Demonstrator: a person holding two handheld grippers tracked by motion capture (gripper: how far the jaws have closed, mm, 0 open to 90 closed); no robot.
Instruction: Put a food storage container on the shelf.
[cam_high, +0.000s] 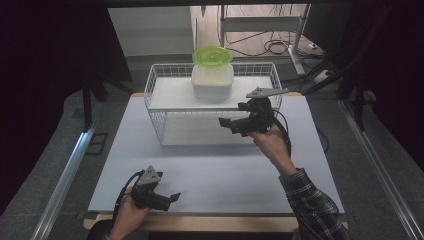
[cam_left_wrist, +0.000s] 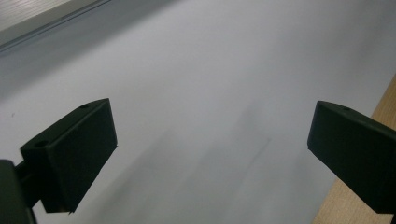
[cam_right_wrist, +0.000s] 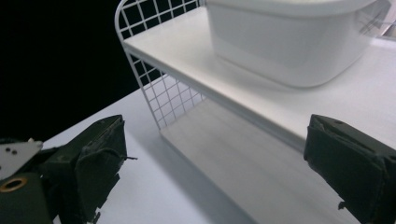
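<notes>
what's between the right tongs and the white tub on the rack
Nothing solid. In the right gripper view the open right tongs face the white tub across bare upper shelf of the wire rack; the high view agrees.

Count, high view:

- Tools: 2. Left tool (cam_high: 167, 197) at 7 o'clock on the surface, jaws apart, nothing between them. Right tool (cam_high: 231, 125) at 2 o'clock of centre, jaws apart, nothing between them.
- Hands: 2, one per tool.
- Surface (cam_high: 210, 175): 1, pale sheet.
- Wire rack (cam_high: 161, 117): 1, white, at 12 o'clock on the surface. Shelves: 2, upper and lower.
- White container (cam_high: 212, 82): 1, on the upper shelf.
- Green bowl (cam_high: 212, 55): 1, on top of the white container.
- Items on the lower shelf: 0.
- Loose items on the surface beside the rack: 0.
</notes>
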